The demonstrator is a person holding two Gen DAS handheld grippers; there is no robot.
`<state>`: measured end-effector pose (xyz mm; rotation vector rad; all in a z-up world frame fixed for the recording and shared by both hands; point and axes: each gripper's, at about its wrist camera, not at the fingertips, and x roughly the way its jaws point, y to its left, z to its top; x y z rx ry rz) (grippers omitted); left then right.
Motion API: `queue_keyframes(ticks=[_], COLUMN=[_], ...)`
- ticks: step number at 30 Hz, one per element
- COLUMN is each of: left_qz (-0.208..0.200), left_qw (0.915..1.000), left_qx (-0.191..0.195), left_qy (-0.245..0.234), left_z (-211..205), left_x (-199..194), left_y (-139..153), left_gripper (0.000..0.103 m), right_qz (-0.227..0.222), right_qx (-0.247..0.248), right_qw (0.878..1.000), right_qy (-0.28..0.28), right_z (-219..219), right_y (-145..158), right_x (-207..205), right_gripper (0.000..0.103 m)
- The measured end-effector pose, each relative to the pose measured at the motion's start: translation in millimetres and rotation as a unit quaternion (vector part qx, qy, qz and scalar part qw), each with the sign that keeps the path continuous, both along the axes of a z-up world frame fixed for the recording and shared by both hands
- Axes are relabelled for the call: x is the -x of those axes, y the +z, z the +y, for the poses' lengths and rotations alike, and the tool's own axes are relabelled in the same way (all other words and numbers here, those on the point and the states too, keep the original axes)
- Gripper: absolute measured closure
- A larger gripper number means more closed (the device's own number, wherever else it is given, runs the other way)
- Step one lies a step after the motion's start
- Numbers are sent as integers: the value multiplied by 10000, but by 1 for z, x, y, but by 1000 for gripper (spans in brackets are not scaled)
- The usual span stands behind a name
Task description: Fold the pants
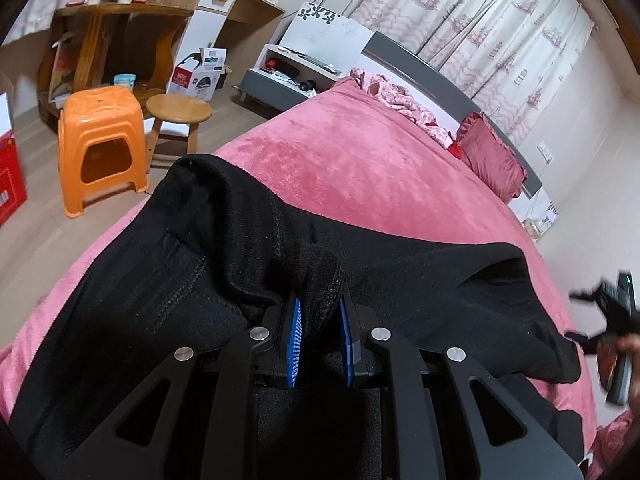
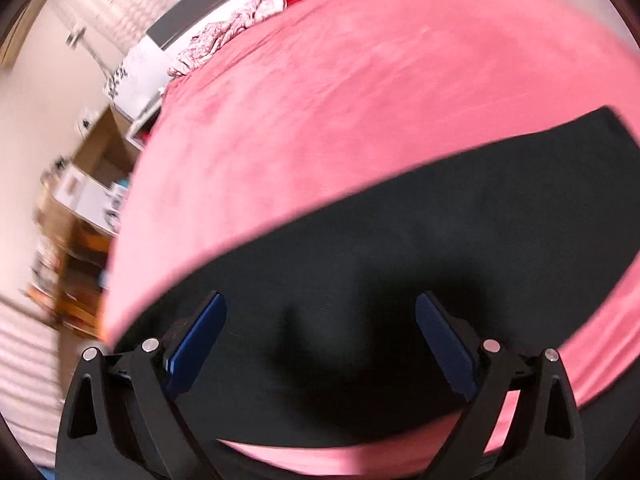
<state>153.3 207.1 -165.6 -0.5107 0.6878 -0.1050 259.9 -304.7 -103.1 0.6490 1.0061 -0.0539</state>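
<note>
Black pants [image 1: 208, 248] lie on a pink bed [image 1: 360, 160]. My left gripper [image 1: 320, 304] is shut on a bunched fold of the pants near a stitched seam, lifting it slightly. In the right wrist view the pants [image 2: 440, 220] stretch as a flat dark band across the bed [image 2: 360, 80]. My right gripper [image 2: 320, 308] is open, its blue pads wide apart just above the cloth and holding nothing. The right gripper also shows in the left wrist view [image 1: 608, 320], blurred, at the pants' right end.
An orange plastic stool [image 1: 100, 148] and a round wooden stool [image 1: 178, 114] stand on the floor left of the bed. A wooden desk [image 1: 116, 32] is behind them. A red pillow [image 1: 492, 156] and crumpled floral cloth [image 1: 400, 100] lie by the headboard.
</note>
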Motion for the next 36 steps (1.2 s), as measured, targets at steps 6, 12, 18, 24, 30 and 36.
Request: queue_keyframes(ticks=[6, 12, 18, 24, 30, 36], left_qz=[-39, -59, -82, -95, -112, -355], left_qw=[9997, 9991, 9982, 9965, 9928, 9791], left_qx=[237, 422, 586, 814, 1189, 1972], left_qy=[-42, -76, -123, -141, -32, 349], left_z=[6, 10, 15, 19, 31, 52], left_x=[0, -1, -3, -6, -1, 9], left_y=[-4, -6, -12, -14, -10, 18], left_gripper=[88, 88, 88, 88, 88, 88], right_qz=[846, 1551, 1793, 1648, 1366, 1098], right_qx=[-600, -956, -804, -648, -1025, -1323], right_qw=[9945, 9811, 9759, 9816, 9838, 9841], right_qy=[-164, -650, -946, -719, -536, -451], right_z=[36, 55, 62, 58, 45, 35], right_y=[-3, -31, -49, -45, -30, -17], right_x=[-57, -80, -84, -71, -54, -21], right_gripper=[16, 16, 22, 83, 92, 93])
